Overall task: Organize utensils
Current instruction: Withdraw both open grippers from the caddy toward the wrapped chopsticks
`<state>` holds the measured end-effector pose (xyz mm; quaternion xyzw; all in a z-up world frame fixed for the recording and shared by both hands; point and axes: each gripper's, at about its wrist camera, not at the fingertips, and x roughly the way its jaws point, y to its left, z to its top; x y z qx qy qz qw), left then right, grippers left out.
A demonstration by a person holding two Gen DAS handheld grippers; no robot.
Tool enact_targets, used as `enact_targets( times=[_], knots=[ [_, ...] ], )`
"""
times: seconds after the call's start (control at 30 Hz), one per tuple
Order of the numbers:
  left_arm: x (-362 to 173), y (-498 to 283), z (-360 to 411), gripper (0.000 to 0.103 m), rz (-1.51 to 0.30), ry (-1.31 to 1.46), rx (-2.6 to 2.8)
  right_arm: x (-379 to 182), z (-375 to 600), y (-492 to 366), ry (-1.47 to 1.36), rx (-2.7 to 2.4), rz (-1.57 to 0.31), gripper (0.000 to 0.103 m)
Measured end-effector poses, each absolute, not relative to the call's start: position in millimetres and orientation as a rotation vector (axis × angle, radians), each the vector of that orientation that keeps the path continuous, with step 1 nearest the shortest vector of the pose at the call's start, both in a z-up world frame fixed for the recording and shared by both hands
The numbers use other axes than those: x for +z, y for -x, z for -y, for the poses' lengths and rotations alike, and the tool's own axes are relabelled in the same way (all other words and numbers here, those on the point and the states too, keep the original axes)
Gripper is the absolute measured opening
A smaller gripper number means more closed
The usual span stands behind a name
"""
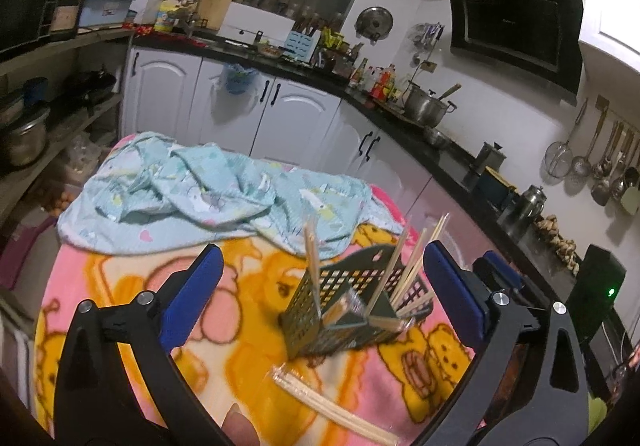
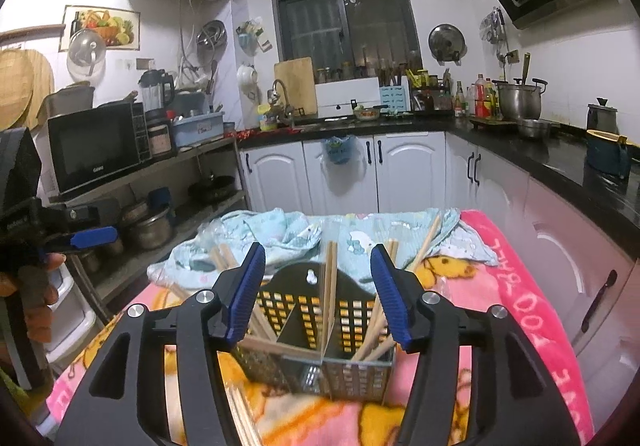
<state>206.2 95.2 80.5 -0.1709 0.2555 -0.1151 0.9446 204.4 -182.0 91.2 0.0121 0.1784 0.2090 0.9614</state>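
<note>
Holder: a dark perforated utensil holder point(image 2: 320, 330) with chopsticks point(image 2: 330, 286) upright inside stands just ahead of the right claw point(image 2: 318, 294).
Right claw: half open, empty, pads flanking the holder without touching.
Left claw: the left claw point(image 1: 320, 294) gapes wide, empty.
Loose chopsticks: wrapped chopsticks point(image 1: 332, 406) lie below it on the blanket point(image 1: 120, 306).

The utensil holder point(image 2: 320, 330) stands upright on the blanket point(image 1: 224, 350) that covers the desk. Several chopsticks point(image 2: 330, 286) lean inside its compartments. A wrapped bundle of chopsticks point(image 1: 328, 406) lies flat on the blanket on the holder's near side in the left wrist view. A crumpled cloth point(image 1: 208, 190) lies on the blanket's far part, behind the holder. Beyond the desk, cabinets point(image 2: 340, 174) run under a counter point(image 2: 560, 154).
</note>
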Motion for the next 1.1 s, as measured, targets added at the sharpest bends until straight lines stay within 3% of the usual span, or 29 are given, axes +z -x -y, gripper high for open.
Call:
enact_targets(
  times=[1.1],
  knots=[
    [17, -181, -82, 0.092, -0.66, 0.26, -0.177, 39, 165, -161, 0.106, 0.487, -0.557, 0.056]
  ],
)
